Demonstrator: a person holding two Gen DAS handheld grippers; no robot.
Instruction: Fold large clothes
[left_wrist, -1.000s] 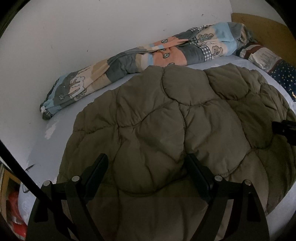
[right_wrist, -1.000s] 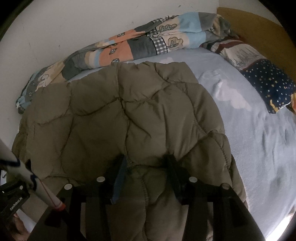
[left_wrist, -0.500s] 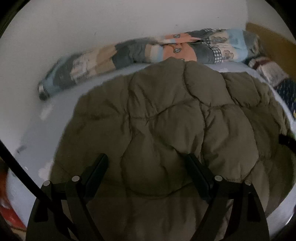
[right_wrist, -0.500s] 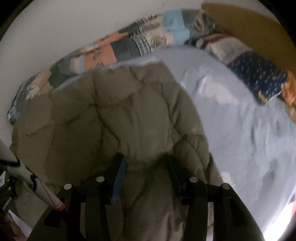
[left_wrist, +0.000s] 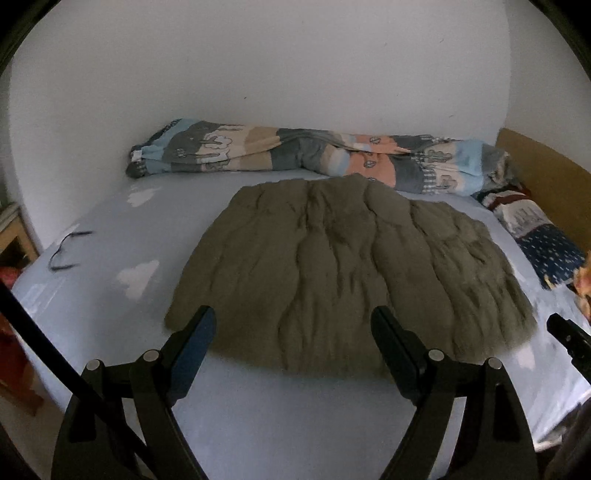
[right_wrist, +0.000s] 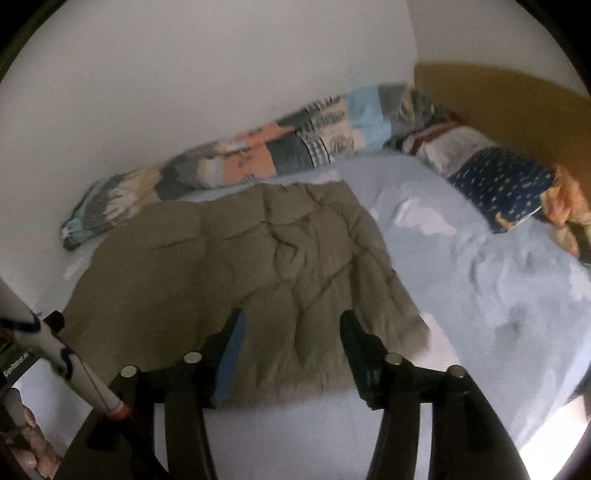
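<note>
In the left wrist view the olive quilted jacket (left_wrist: 343, 273) lies spread flat across the middle of the frame on the bed (left_wrist: 110, 266), which has a pale blue sheet with white cloud shapes. The left claw (left_wrist: 293, 334) hangs at the bottom centre, its jaws wide apart with nothing between them but the near hem of the jacket seen beyond; the pads do not touch the cloth. A rolled patchwork blanket (left_wrist: 295, 155) runs along the white wall (left_wrist: 258, 66) in the upper half, its right end just beside the jacket's far edge. A dark starred pillow (left_wrist: 546, 251) sits at the right edge, in front of a wooden headboard (left_wrist: 546, 173). A thin dark cord (left_wrist: 66, 251) lies on the sheet at the left.

In the right wrist view, which is blurred, the jacket (right_wrist: 236, 266) fills the lower left and centre. The right claw (right_wrist: 291, 336) at the bottom centre has just been opening; its jaws stand apart and free of the jacket, with nothing gripped between them. The blanket (right_wrist: 258, 155) crosses the upper middle and the pillow (right_wrist: 502, 184) lies at upper right
</note>
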